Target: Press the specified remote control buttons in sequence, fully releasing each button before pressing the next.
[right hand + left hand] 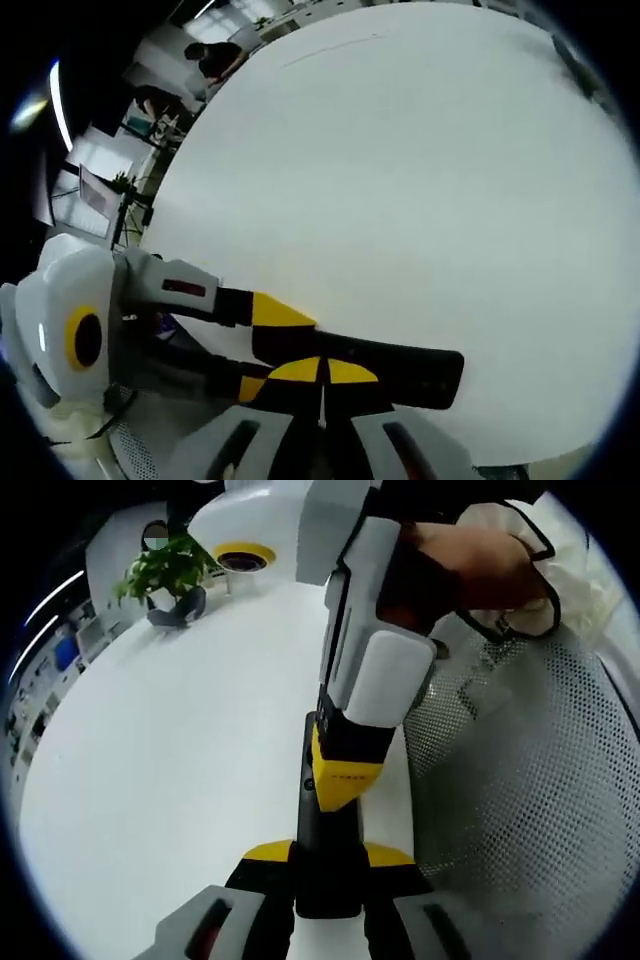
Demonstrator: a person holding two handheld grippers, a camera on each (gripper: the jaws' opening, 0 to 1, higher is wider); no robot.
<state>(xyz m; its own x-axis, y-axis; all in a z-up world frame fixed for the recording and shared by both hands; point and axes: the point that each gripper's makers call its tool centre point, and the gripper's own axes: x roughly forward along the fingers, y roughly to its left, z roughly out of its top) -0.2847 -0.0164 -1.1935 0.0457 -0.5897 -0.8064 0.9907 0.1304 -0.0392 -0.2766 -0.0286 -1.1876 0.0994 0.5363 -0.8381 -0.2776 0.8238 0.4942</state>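
No writing on the remote control is readable. It lies near the desk's edge, clamped in the left gripper. The right gripper, jaws together, touches its top. Open white desktop stretches beyond; a potted plant stands at the far edge.

Close, crossed views over remote

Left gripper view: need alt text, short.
A black remote is clamped between the left tool at the bottom of the view, while the right tool comes down from above and meets its upper face. Both are over a white table, with a potted plant at its far edge.
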